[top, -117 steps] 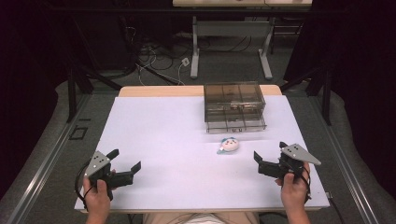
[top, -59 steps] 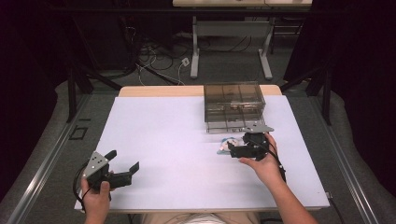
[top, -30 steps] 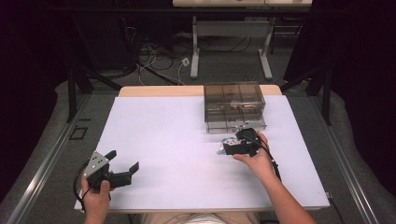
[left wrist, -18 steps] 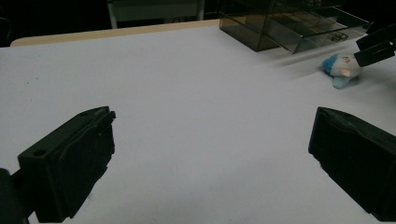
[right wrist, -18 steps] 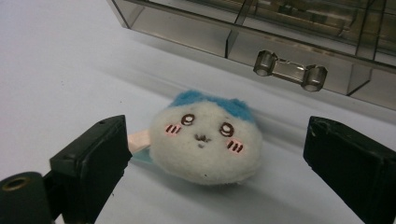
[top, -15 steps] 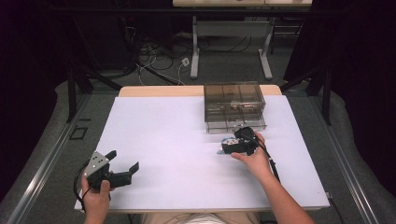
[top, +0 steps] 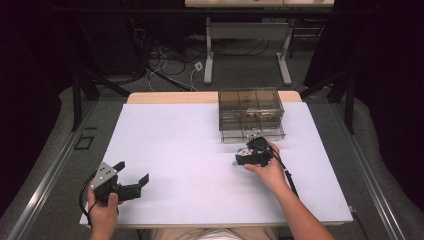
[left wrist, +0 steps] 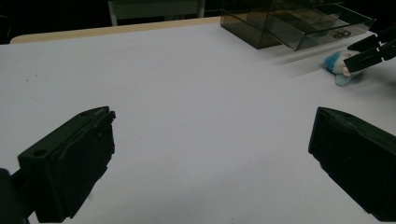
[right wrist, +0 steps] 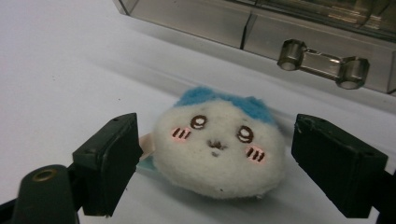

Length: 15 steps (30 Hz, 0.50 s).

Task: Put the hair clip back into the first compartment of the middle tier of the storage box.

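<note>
Jaws of the right gripper (right wrist: 215,163) stand wide to either side of the plush toy (right wrist: 218,147), a white face with blue ears, not yet touching it. Grasp seems the step in hand; closing evenly comes next. Just beyond the toy sits the smoky drawer box (top: 251,114), its handle (right wrist: 320,63) close (little room forward). Well away from the box, the left gripper (top: 131,182) hangs open over bare white table (top: 190,145).

High view overhead, facing forward; gripper views low, sharing drawer box (top: 251,115).
</note>
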Each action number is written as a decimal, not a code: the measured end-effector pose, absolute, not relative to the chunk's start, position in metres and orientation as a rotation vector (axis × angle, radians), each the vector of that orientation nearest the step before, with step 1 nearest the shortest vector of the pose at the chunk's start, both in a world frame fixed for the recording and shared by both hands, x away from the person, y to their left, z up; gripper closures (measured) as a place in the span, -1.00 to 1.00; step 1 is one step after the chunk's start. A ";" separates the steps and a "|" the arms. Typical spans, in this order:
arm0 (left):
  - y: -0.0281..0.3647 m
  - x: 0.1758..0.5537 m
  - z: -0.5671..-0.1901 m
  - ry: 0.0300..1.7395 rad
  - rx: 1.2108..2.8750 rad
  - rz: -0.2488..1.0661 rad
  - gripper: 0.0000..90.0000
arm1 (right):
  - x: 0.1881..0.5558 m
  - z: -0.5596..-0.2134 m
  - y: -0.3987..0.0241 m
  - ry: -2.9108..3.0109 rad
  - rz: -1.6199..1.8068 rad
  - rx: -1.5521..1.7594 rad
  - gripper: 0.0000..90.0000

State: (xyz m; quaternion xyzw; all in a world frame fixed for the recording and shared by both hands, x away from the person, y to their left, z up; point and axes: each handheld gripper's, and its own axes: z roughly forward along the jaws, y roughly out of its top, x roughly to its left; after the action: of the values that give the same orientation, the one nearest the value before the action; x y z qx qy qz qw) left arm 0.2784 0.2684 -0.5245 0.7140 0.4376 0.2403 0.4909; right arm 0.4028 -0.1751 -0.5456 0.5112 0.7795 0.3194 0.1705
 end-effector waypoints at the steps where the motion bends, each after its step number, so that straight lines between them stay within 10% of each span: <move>1: 0.268 0.278 -0.524 1.062 1.734 0.584 -0.99 | 0.403 -0.546 -0.175 2.214 0.907 1.452 -0.66; 15: 0.268 0.279 -0.527 1.070 1.732 0.575 -0.99 | 0.403 -0.548 -0.172 2.236 0.870 1.456 -0.34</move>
State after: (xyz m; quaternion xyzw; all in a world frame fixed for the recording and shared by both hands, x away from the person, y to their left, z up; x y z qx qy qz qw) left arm 0.2795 0.2678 -0.5268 0.7134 0.4408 0.2368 0.4907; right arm 0.4025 -0.1719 -0.5480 0.5114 0.7856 0.3057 0.1669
